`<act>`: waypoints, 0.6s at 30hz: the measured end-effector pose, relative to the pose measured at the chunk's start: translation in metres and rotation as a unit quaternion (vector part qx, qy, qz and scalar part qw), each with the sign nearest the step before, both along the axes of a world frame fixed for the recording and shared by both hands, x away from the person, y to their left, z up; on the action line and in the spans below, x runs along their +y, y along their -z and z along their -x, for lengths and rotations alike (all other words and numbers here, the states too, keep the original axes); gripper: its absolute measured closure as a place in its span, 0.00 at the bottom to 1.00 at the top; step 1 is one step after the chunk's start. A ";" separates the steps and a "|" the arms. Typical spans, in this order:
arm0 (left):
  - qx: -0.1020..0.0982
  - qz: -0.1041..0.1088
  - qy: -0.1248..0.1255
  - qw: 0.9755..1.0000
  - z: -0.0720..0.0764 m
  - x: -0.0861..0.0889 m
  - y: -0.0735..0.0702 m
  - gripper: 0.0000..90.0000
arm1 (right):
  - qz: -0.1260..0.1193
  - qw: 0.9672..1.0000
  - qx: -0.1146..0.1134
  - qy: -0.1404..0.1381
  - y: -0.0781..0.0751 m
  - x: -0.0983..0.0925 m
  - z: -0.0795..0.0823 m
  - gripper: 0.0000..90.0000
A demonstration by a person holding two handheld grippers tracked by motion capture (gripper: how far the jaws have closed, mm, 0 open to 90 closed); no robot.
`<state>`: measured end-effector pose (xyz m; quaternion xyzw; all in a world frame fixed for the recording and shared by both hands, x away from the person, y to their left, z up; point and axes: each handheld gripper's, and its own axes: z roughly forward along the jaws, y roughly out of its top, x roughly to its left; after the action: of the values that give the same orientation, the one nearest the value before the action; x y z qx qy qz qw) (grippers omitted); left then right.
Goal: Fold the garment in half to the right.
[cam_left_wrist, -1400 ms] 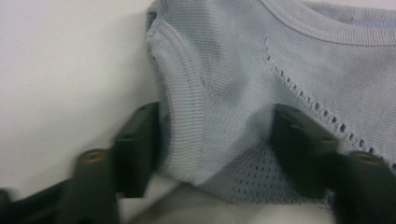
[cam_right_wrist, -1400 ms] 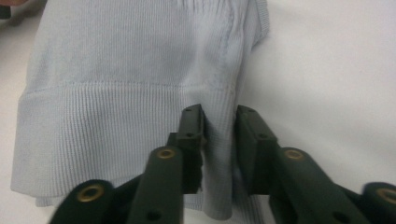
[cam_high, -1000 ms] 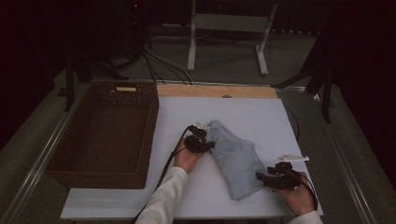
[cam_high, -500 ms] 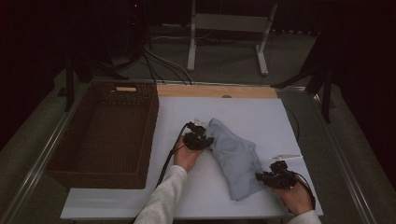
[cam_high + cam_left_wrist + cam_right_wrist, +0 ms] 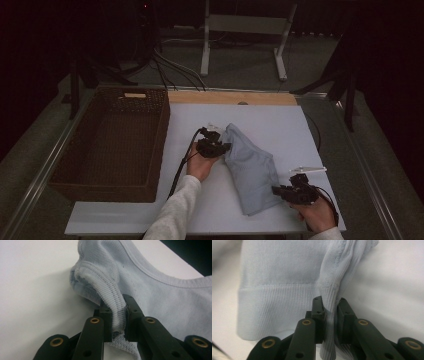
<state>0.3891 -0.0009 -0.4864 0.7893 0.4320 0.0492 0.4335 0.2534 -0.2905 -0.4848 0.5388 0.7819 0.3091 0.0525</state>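
Note:
A light blue knit garment (image 5: 250, 170) lies folded in a slanted strip on the white table (image 5: 280, 125). My left gripper (image 5: 220, 147) is at its far left end, shut on a bunched ribbed edge (image 5: 110, 296); the jaws (image 5: 119, 307) pinch the fabric. My right gripper (image 5: 277, 191) is at the near right corner. Its jaws have just been closing and now stand shut (image 5: 331, 306) on a raised fold of the ribbed hem (image 5: 329, 293). The rest of the garment (image 5: 279, 272) lies flat.
A dark wicker basket (image 5: 161, 130), with nothing in it, stands at the table's left. A thin white strip (image 5: 307, 170) lies by the right hand. A wooden board (image 5: 230, 97) runs along the far edge. Cables and a metal stand (image 5: 245, 30) are beyond, on the floor.
The right gripper's jaws have drawn together at the garment's near corner. The left hand and the cloth lie as before.

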 end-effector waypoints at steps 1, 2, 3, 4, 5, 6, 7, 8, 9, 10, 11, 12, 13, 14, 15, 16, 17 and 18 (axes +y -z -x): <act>0.000 0.002 0.000 1.000 0.000 0.000 -0.001 0.89 | -0.006 1.000 0.003 0.001 -0.001 0.000 0.000 0.88; -0.002 0.003 0.001 1.000 0.000 0.000 -0.002 0.89 | -0.012 1.000 0.004 0.002 -0.002 0.000 0.000 0.89; -0.003 0.004 0.001 1.000 0.000 0.000 -0.004 0.89 | -0.018 1.000 0.007 0.004 -0.003 0.000 0.000 0.89; -0.003 0.007 0.000 1.000 0.000 0.000 -0.005 0.89 | -0.022 1.000 0.008 0.004 -0.004 0.000 0.001 0.89; -0.004 0.008 0.000 1.000 0.000 0.001 -0.006 0.89 | -0.026 1.000 0.010 0.004 -0.005 0.000 0.001 0.89; -0.005 0.007 0.001 1.000 0.000 0.001 -0.007 0.89 | -0.030 0.999 0.010 0.002 -0.006 0.001 0.002 0.89; -0.006 0.007 0.001 1.000 0.001 0.001 -0.008 0.89 | -0.034 0.999 0.010 0.002 -0.007 0.002 0.002 0.89; -0.006 0.010 0.001 1.000 0.001 0.001 -0.010 0.89 | -0.037 0.999 0.011 0.000 -0.008 0.002 0.002 0.89; -0.007 0.010 0.002 1.000 0.001 0.001 -0.011 0.89 | -0.042 0.999 0.012 -0.002 -0.009 0.003 0.003 0.89; -0.009 0.010 0.002 1.000 0.001 0.001 -0.012 0.89 | -0.043 0.999 0.010 -0.003 -0.010 0.004 0.003 0.89; -0.010 0.012 0.002 1.000 0.001 0.001 -0.013 0.89 | -0.045 0.999 0.009 -0.004 -0.011 0.004 0.004 0.89; -0.010 0.014 0.001 1.000 0.001 0.002 -0.015 0.89 | -0.048 0.999 0.009 -0.004 -0.012 0.005 0.004 0.89; -0.009 0.017 0.001 1.000 0.001 0.002 -0.016 0.89 | -0.052 0.999 0.009 -0.004 -0.012 0.005 0.004 0.89; -0.009 0.019 0.002 1.000 0.001 0.003 -0.017 0.89 | -0.056 0.998 0.010 -0.005 -0.013 0.005 0.004 0.89; -0.009 0.021 0.002 1.000 0.001 0.003 -0.018 0.89 | -0.059 0.998 0.010 -0.007 -0.013 0.006 0.004 0.89; -0.010 0.021 0.002 1.000 0.001 0.003 -0.018 0.89 | -0.059 0.998 0.010 -0.007 -0.014 0.006 0.005 0.89; -0.010 0.020 0.003 1.000 0.001 0.004 -0.019 0.89 | -0.059 0.998 0.009 -0.008 -0.014 0.007 0.005 0.89; -0.010 0.021 0.003 1.000 0.001 0.004 -0.019 0.89 | -0.059 0.998 0.009 -0.008 -0.014 0.007 0.005 0.89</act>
<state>0.3882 0.0028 -0.4671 0.7807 0.4262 0.0471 0.4546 0.2485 -0.2831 -0.4707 0.5374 0.7672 0.3501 0.0110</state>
